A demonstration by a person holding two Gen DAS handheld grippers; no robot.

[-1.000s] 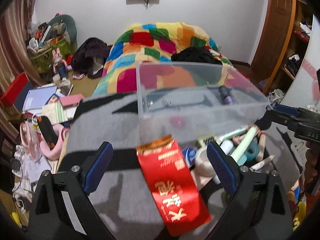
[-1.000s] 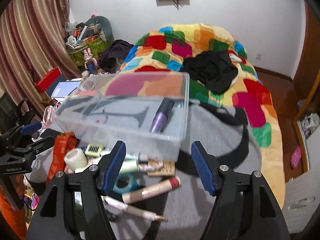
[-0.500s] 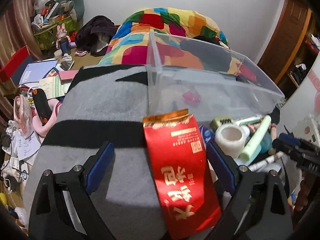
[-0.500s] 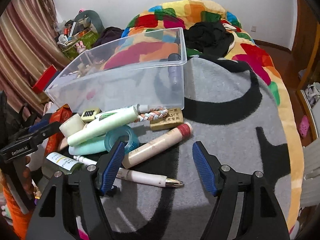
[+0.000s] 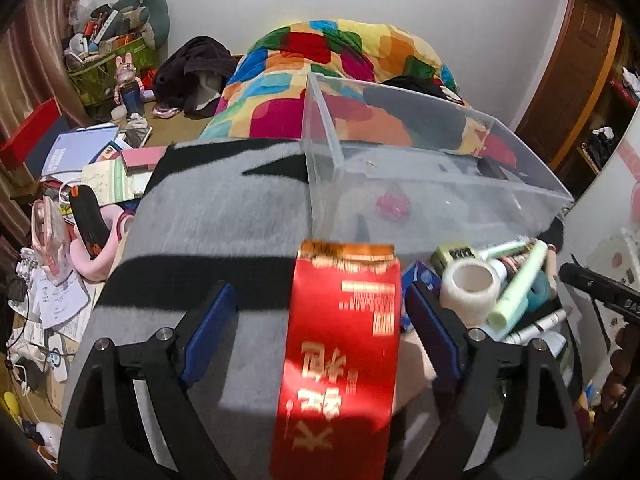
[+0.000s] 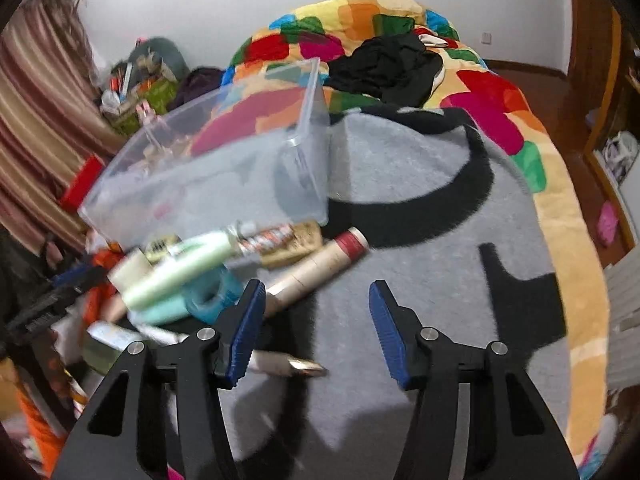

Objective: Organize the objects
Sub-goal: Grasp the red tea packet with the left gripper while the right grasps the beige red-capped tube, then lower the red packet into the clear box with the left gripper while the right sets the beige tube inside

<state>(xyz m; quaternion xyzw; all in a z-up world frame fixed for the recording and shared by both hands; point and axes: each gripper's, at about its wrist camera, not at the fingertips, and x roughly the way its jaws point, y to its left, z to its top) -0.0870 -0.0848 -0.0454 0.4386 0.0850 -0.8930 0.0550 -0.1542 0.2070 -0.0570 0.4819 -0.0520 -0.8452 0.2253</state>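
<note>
Both grippers [image 5: 320, 320] [image 6: 316, 320] narrower, lower.

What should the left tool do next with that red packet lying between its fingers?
Probably close the left tool on the red packet. The packet already lies between the blue pads, nearer the right one, but neither pad presses on it yet; the jaws have just been narrowing. The clear bin stands open right behind it, a likely drop spot.

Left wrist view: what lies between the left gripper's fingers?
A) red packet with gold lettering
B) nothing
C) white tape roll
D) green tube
A: the red packet lies on the grey blanket between the open fingers of the left gripper, whose pads are not pressing on it; the tape roll sits outside them.
</note>
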